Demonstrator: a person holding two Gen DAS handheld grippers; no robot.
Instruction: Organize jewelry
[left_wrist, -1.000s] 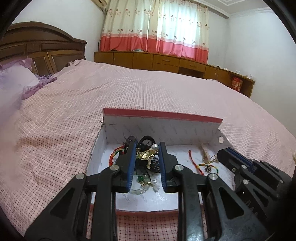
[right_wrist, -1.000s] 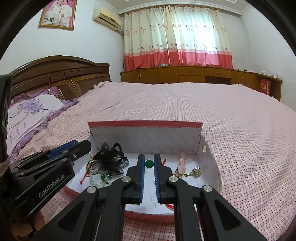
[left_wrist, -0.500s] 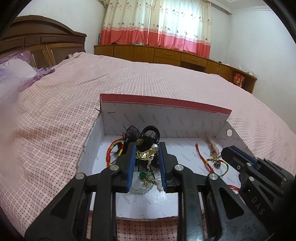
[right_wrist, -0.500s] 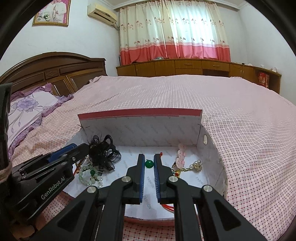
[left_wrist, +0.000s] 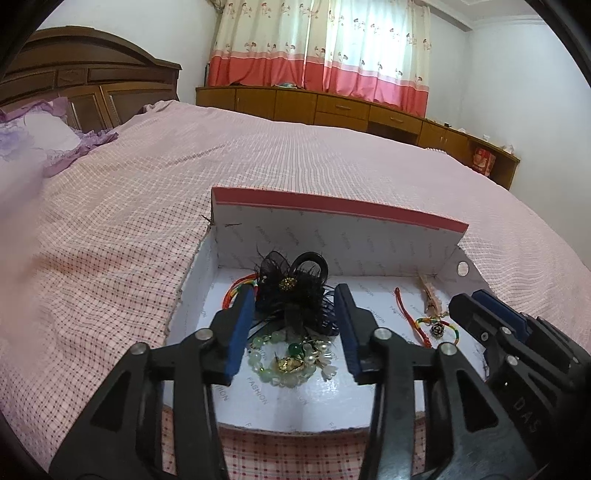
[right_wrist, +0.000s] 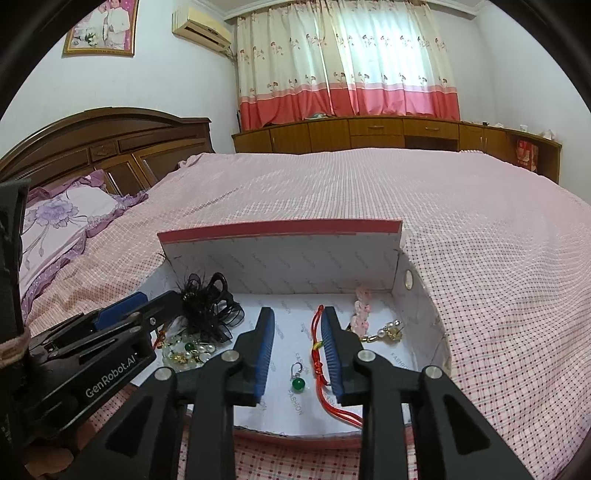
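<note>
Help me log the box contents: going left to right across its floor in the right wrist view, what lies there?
black feather hair clip → green bead earring → red cord bracelet → gold pearl brooch

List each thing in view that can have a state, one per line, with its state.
left gripper: open, empty, over the black hair bow.
right gripper: open, empty, green bead earring lying between its fingers.
box: open, back flap upright.
curtains: drawn shut.
red cord: lying loose on the box floor.

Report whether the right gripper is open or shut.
Open. The right gripper shows a wide gap between its blue pads, and the green bead earring lies free on the box floor between them.
</note>
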